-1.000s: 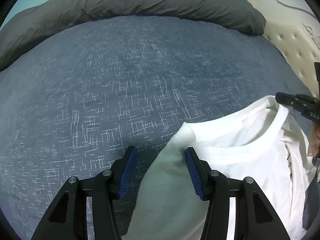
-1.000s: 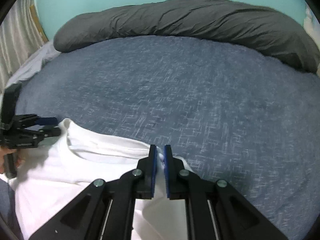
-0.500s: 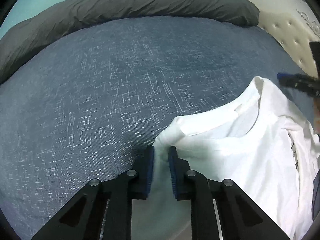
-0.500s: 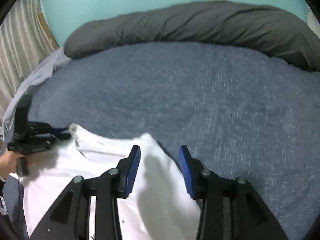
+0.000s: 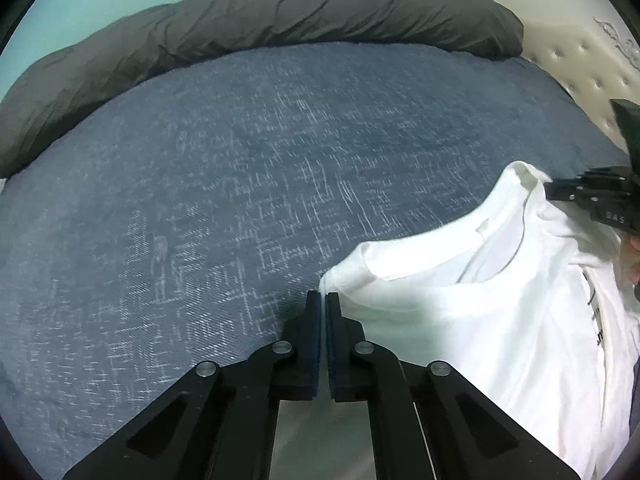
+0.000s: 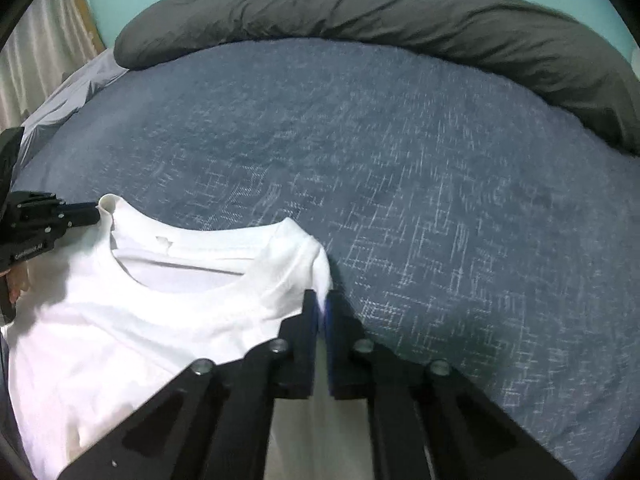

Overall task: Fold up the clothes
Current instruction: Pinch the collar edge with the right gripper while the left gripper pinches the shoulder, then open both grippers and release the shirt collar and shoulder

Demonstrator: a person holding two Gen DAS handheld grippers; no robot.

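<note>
both shoulders of white t-shirt [image 5: 460, 320] pinched, left gripper [image 5: 323, 300] and right gripper [image 6: 322, 304] clamped on cloth; next likely lift and spread over blue bedspread [image 5: 240, 180].

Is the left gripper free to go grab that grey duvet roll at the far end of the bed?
Probably not yet. The left gripper is shut on a shoulder of the white T-shirt. The blue bedspread toward the grey duvet roll lies bare.

Dim, even light; soft shadows; slight blur; strong fisheye edge distortion.
</note>
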